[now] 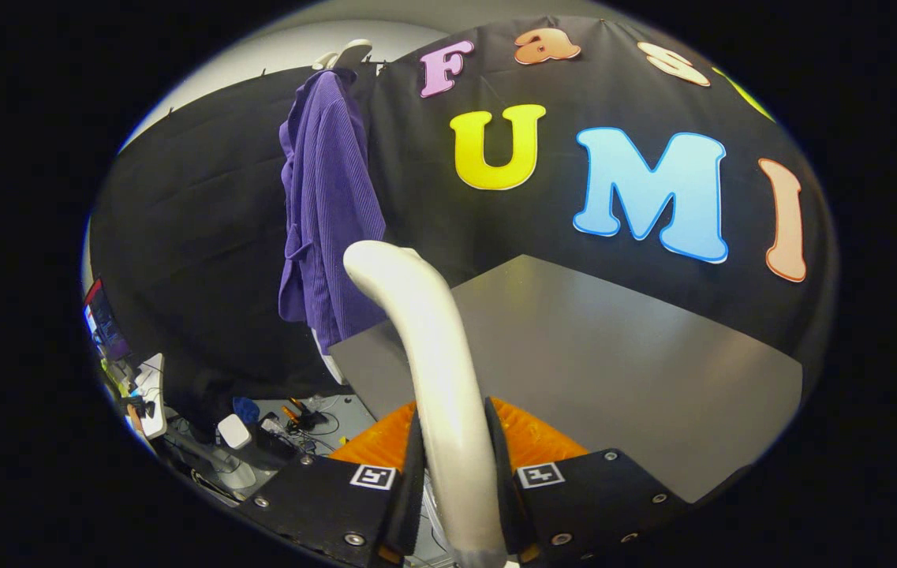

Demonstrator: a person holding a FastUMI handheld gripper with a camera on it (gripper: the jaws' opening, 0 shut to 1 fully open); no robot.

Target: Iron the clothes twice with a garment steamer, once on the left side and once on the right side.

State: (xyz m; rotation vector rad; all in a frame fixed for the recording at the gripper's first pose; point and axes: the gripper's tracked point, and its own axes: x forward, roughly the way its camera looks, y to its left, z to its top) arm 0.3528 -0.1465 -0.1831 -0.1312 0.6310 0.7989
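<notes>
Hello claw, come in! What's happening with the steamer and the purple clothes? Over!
Claw shut on steamer handle. Purple garment hanging ahead, beyond the steamer, not touched. Grey table beside it.

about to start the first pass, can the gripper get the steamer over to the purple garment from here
Probably yes. The gripper is shut on the cream curved steamer handle, and the purple ribbed garment hangs on the black wall beyond the fingers, past the grey table corner, with nothing visible between them.

I see open air over the bare counter (pixel 614 355); the steamer's handle (pixel 424 339) blocks the way toward the purple garment (pixel 326 205).
</notes>
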